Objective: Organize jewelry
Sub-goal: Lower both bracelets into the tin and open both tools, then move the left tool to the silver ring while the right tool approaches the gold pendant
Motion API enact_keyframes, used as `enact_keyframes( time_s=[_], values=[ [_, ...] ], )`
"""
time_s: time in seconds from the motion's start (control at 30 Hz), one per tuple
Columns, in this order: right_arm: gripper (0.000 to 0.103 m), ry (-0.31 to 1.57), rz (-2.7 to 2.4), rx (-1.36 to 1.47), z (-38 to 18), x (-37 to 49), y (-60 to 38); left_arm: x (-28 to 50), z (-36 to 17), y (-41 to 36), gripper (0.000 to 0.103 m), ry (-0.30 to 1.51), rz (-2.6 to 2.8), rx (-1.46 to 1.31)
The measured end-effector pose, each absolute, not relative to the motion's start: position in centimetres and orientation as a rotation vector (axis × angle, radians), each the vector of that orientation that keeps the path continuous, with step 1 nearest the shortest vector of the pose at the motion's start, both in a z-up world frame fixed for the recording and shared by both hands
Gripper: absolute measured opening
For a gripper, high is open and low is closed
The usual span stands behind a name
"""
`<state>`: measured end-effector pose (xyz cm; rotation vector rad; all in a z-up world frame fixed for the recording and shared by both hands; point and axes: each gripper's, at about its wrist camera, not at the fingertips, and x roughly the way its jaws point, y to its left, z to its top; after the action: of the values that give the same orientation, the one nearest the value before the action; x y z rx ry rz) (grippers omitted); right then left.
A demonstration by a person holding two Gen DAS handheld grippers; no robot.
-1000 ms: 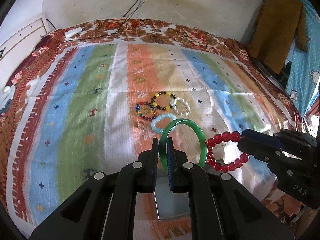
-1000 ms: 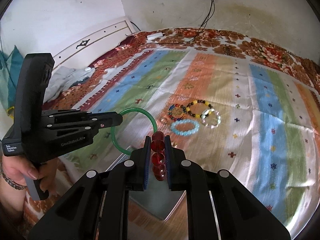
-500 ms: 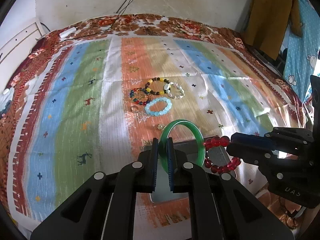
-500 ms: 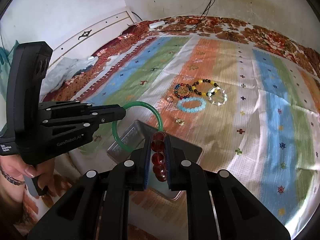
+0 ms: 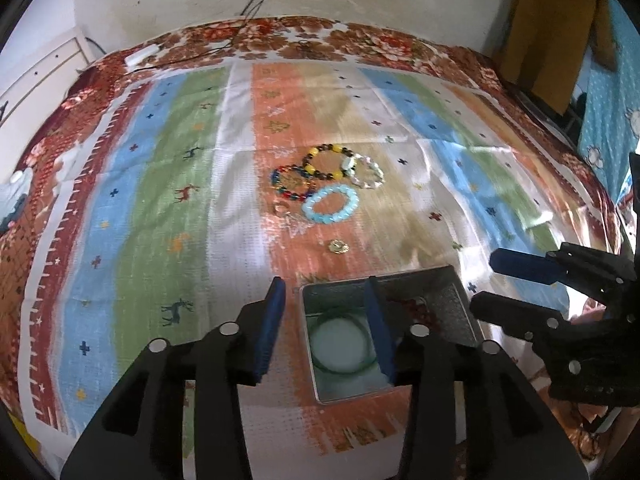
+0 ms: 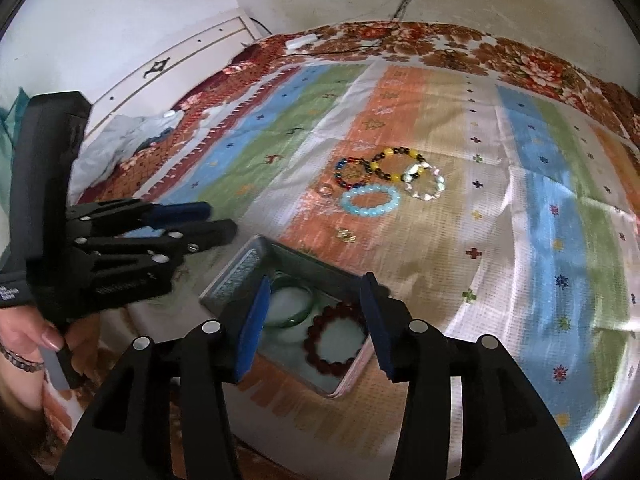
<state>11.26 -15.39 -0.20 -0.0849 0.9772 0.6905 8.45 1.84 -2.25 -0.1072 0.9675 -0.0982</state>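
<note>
A grey metal tin (image 5: 424, 280) (image 6: 244, 266) sits on the striped bedspread near its front edge. The green bangle (image 5: 320, 322) (image 6: 298, 316) and the red bead bracelet (image 6: 320, 356) lie inside it. My left gripper (image 5: 326, 324) is open and empty just above the tin; it also shows in the right wrist view (image 6: 218, 222). My right gripper (image 6: 312, 322) is open and empty over the tin; it shows in the left wrist view (image 5: 486, 282) too. Several bead bracelets lie on the spread beyond: light blue (image 5: 330, 209) (image 6: 370, 205), yellow-black (image 5: 325, 162), multicoloured (image 5: 291, 184), clear (image 5: 366, 172).
A small gold trinket (image 5: 338, 246) (image 6: 346, 235) and a small ring (image 5: 281, 209) (image 6: 326, 190) lie between the tin and the bracelets. A white charger with cables (image 5: 140, 56) lies at the far edge. A white headboard (image 6: 168, 76) stands left; clothes (image 5: 556, 24) hang at right.
Both grippers have opened and let go. The green bangle and the red bracelet have dropped into the tin.
</note>
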Motion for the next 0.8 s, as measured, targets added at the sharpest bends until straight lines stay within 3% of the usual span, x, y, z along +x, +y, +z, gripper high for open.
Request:
enact_keyframes(
  time_s=[0.37,0.8],
  values=[
    [0.053,0.983,0.649,-0.092,-0.6,13.4,-15.3,11.5,-2.4,4.0,0.054,0.984,-0.019,-0.105],
    [0.058,1.029,0.66,-0.11,-1.4,15.8,-13.9,15.1,-3.6,4.5,0.058,1.05,0.005,-0.074]
  ],
)
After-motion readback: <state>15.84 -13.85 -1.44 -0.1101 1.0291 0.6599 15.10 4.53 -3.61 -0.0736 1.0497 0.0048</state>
